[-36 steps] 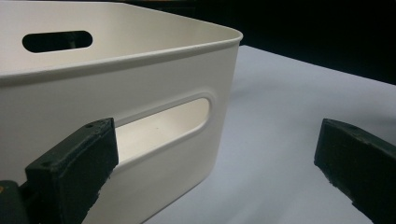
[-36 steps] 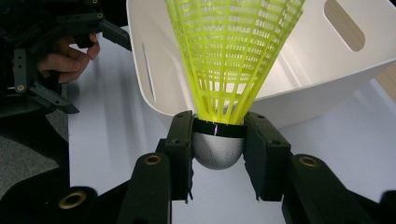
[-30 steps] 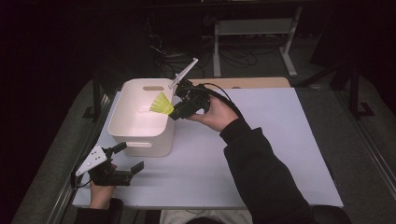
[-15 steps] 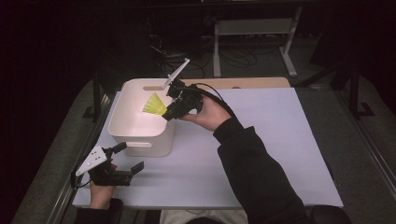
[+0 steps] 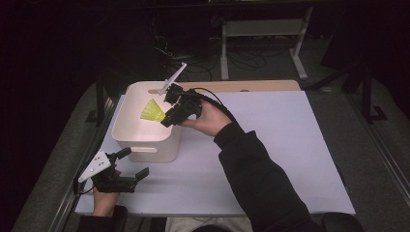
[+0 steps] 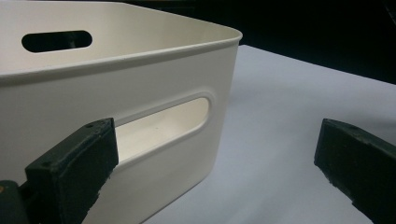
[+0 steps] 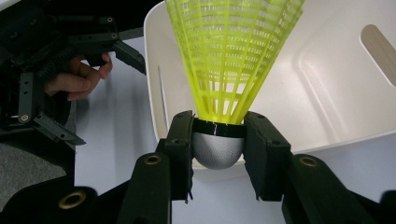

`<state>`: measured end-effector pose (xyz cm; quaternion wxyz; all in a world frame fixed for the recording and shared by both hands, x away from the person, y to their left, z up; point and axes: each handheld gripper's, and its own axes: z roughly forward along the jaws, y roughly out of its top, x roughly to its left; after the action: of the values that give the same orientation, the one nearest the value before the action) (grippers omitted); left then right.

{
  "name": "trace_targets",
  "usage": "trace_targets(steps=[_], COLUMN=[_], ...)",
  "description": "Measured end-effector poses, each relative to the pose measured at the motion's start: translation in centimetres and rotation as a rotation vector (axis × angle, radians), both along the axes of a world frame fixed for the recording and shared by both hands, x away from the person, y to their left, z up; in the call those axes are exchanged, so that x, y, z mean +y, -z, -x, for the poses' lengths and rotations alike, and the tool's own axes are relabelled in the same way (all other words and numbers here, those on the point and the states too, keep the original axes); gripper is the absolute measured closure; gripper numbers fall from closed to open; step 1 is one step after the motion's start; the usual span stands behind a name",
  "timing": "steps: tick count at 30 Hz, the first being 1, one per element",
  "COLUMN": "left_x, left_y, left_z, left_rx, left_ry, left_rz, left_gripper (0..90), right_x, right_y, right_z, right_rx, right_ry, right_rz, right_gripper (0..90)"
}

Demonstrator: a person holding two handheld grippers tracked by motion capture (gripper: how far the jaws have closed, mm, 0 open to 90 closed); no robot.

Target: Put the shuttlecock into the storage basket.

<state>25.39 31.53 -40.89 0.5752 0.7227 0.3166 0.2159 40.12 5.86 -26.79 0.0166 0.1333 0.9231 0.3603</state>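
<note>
Holding the shuttlecock (image 7: 232, 60) clamped in the right gripper (image 7: 218, 154) over the bin (image 5: 126, 129); release still left; left gripper (image 6: 224, 158) open, idle.

Your bin (image 5: 145, 140) sits on the table (image 5: 290, 145) toward its left side. Your right tongs (image 5: 167, 117) hang over the bin's right rim with the shuttlecock (image 5: 153, 111) poking out above the inside. Your left tongs (image 5: 133, 164) rest on the table just in front of the bin, near its front-left corner.
</note>
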Motion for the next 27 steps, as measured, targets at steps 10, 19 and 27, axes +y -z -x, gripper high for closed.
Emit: trace_targets(steps=[10, 19, 27], left_x=[0.0, 0.0, 0.0], left_y=[0.0, 0.0, 0.0], left_z=[0.0, 0.0, 0.1], left_rx=[0.000, -0.001, -0.001], left_ry=[0.000, 0.001, 0.001], left_rz=[0.000, -0.001, -0.002], left_gripper=[0.0, 0.0, 0.0], right_x=[0.9, 1.3, 2.1], right_y=[0.7, 1.2, 1.8], right_z=[-0.1, -0.4, -0.6], right_rx=[0.006, 0.015, 0.021], right_ry=[-0.005, -0.009, -0.022], right_rz=[0.009, 0.008, 0.014], right_gripper=[62.9, 62.9, 62.9])
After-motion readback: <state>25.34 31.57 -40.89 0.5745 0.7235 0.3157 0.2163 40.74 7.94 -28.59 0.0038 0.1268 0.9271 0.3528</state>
